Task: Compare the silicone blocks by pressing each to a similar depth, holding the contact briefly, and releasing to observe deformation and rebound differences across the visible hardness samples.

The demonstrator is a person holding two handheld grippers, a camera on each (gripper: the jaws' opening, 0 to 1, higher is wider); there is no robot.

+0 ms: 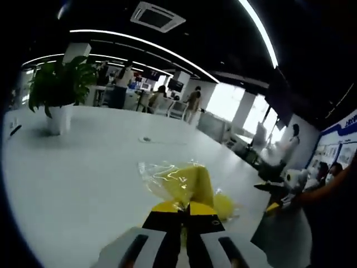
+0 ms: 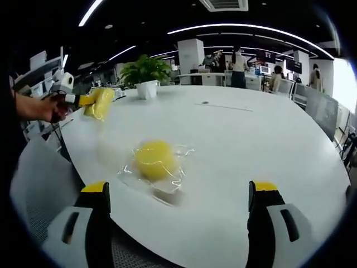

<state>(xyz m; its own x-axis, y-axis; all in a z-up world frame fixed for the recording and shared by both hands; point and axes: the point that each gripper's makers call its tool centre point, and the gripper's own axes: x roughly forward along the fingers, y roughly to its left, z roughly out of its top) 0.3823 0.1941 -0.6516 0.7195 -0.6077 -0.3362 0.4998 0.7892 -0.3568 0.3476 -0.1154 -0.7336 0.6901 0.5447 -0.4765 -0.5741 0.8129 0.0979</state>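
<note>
Left gripper (image 1: 183, 215) has its jaws clenched on a bagged yellow block (image 1: 192, 184), lifted off the desk (image 1: 72, 167); right gripper (image 2: 178, 195) hangs released, with the other block (image 2: 155, 159) lying on the desk at twelve o'clock, dead ahead and nearer to it

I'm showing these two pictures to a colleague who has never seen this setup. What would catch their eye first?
Most likely the bright yellow block in a clear bag, lying on the white table ahead of the open right gripper. Next, a second yellow bagged block, pinched in the shut left gripper and held up off the table. The green potted plant at the table's far side stands out too.
</note>
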